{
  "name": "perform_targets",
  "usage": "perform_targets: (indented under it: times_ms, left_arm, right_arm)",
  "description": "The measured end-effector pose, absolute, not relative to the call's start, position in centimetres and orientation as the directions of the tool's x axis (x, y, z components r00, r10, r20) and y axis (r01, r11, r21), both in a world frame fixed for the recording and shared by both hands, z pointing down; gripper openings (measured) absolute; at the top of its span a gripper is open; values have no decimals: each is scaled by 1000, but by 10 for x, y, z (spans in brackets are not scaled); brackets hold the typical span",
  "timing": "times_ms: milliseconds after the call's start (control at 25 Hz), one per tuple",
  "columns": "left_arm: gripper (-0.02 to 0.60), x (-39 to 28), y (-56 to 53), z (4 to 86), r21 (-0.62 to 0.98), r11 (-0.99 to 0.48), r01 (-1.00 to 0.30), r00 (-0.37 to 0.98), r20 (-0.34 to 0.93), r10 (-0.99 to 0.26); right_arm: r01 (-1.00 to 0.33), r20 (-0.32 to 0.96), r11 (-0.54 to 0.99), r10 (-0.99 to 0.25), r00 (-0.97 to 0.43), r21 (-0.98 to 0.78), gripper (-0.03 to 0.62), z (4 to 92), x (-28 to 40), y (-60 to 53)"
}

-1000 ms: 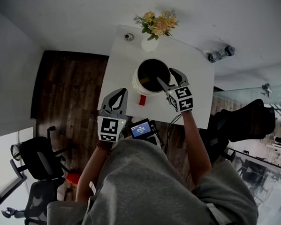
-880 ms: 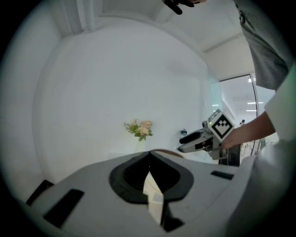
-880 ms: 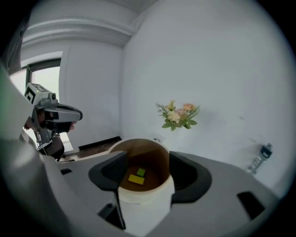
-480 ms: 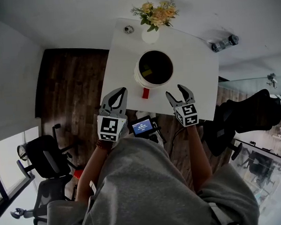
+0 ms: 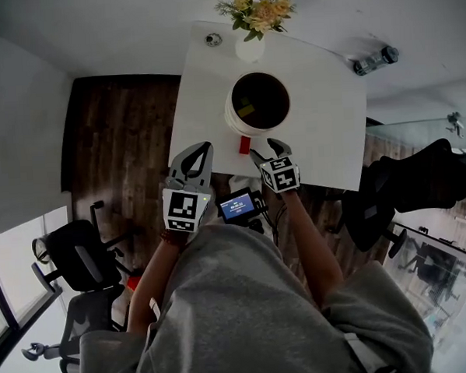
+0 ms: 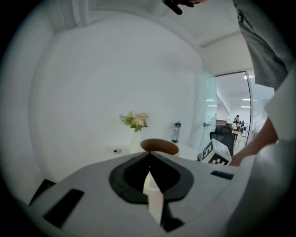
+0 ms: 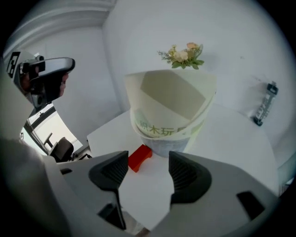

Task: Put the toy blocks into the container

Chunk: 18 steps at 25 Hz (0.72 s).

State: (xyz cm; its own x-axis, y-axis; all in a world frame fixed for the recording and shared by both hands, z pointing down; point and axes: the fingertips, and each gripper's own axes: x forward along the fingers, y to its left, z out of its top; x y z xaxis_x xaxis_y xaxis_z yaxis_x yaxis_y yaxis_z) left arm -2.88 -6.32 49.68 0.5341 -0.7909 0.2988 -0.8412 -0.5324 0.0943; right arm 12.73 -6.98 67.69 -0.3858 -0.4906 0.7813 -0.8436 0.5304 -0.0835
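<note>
In the head view, a white bucket (image 5: pixel 231 121) with a dark inside stands at the upper middle of the frame on a white tabletop (image 5: pixel 331 130). A yellow-green block (image 5: pixel 247 109) lies inside it; neither gripper view sees into the bucket. A red block (image 5: pixel 245 145) lies on the tabletop against the bucket's lower edge.

The right tool (image 5: pixel 267 149) sits just right of the red block. In the right gripper view its jaws stand released and apart with bare tabletop between them, and the red block (image 7: pixel 139 158) lies just ahead, a little left of the gap. The bucket (image 7: pixel 172 120) fills the middle of that frame, green print on its wall.

The left tool (image 5: pixel 202 151) is at the tabletop's left edge, left of centre. The left gripper view shows its jaws clenched tip to tip on nothing, with the bucket's rim (image 6: pixel 159 147) beyond them.

A vase of flowers (image 5: pixel 251 48) stands at the top of the head view and a bottle (image 5: pixel 374 60) lies at the upper right. A small lit screen (image 5: pixel 236 207) shows between the two tools, only in the head view.
</note>
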Motion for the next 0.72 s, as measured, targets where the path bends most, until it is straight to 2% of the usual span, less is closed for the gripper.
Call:
perform_targets:
  times_ms: [280, 720]
  left_arm:
    - [6, -45, -59, 497, 90, -509, -856, 510, 300, -806]
    - [6, -59, -56, 497, 84, -488, -869, 489, 302, -818]
  right_arm:
    - [-864, 832, 481, -410, -373, -150, 279, 707, 96, -65]
    - [-894, 864, 413, -370, -340, -175, 275, 735, 85, -68]
